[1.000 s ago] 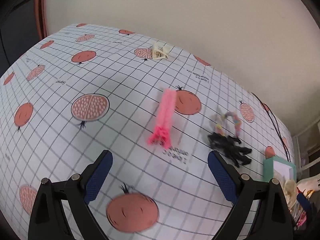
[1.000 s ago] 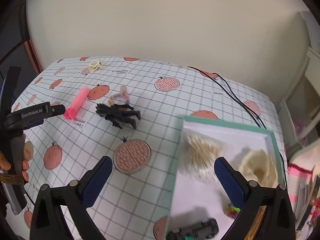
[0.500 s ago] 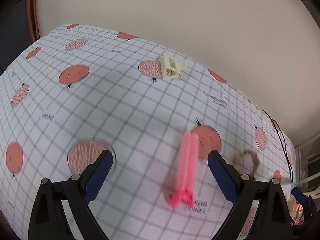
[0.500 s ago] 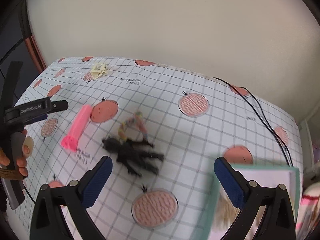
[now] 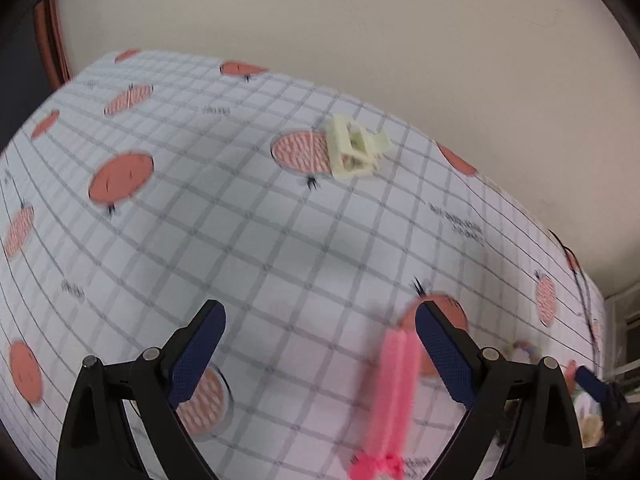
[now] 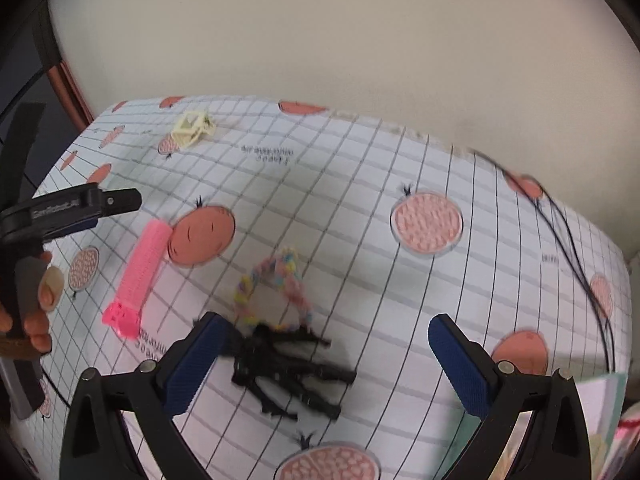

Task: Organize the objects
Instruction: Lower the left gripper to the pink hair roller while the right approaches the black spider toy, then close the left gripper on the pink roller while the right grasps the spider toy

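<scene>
Four loose items lie on the bench [image 6: 360, 168], which is covered in a white grid cloth printed with red fruit.

Left tongs [image 5: 320, 320]: blue-padded fingers wide apart, nothing between them, held above the cloth. Pink hair roller [image 5: 394, 392] lies just inside the right-hand finger, blurred, its frilled end toward the camera. Cream claw clip [image 5: 354, 152] sits well ahead, near the far edge of the bench, partly over a printed fruit slice.

Right tongs [image 6: 324, 336]: fingers also wide apart, empty. Black hair clips [image 6: 288, 372], a tangled cluster, lie between and just below the fingertips, closer to the left-hand finger; whether that finger touches them I cannot tell. Pastel braided band [image 6: 276, 284] lies just beyond the black cluster, its near ends touching or overlapping it. From this view the pink roller lies off to the left, beside a printed whole fruit, well apart from the black clips. Cream clip at far left corner.

A hand [image 6: 36, 300] grips the handle of the left tongs at the left edge of the right view. Black cable [image 6: 576, 248] trails along the right side of the bench. Teal-rimmed tray [image 6: 600, 404], only a corner seen, at lower right.
</scene>
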A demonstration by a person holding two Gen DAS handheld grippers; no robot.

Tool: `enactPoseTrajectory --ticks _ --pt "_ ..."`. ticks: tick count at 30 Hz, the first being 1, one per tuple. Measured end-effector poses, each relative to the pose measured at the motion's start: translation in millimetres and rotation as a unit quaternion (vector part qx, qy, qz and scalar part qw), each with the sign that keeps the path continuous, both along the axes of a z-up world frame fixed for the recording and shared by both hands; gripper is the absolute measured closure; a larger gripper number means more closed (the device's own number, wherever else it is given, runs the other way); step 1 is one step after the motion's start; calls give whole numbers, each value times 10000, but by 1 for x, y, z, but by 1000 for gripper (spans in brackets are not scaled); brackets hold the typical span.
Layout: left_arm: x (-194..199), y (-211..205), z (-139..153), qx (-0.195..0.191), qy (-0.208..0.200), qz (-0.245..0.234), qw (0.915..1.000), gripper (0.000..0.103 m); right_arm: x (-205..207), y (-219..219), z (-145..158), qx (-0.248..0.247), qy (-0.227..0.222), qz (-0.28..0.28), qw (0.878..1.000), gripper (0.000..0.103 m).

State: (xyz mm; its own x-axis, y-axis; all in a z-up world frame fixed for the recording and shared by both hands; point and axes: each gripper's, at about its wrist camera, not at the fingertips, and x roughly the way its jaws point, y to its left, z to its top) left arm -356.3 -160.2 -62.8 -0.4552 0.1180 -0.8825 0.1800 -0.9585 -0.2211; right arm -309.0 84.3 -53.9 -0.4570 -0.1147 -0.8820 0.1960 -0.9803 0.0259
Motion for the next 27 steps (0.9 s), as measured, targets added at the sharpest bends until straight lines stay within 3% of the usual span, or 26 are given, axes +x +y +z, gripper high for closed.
enactPoseTrajectory --ticks 8,17,19,21,23,27 --pt "31 34 1 12 -181 -212 9996 7 14 -4 -17 -32 -289 -55 9996 0" --pt "33 60 -17 -126 -338 -369 9987 8 15 -18 -31 320 -339 208 9987 0" --pt "35 60 -19 -130 -345 -356 9987 8 16 -18 -33 312 -355 221 9986 6" --pt "36 59 -19 -149 -312 -325 9989 13 18 -18 -34 335 -376 207 9985 20" --pt "40 59 -17 -271 -315 -303 9987 25 21 -18 -34 396 -384 209 9983 29" --pt "47 59 -14 -231 -323 -298 9988 37 29 -18 -33 428 -388 252 9980 29"
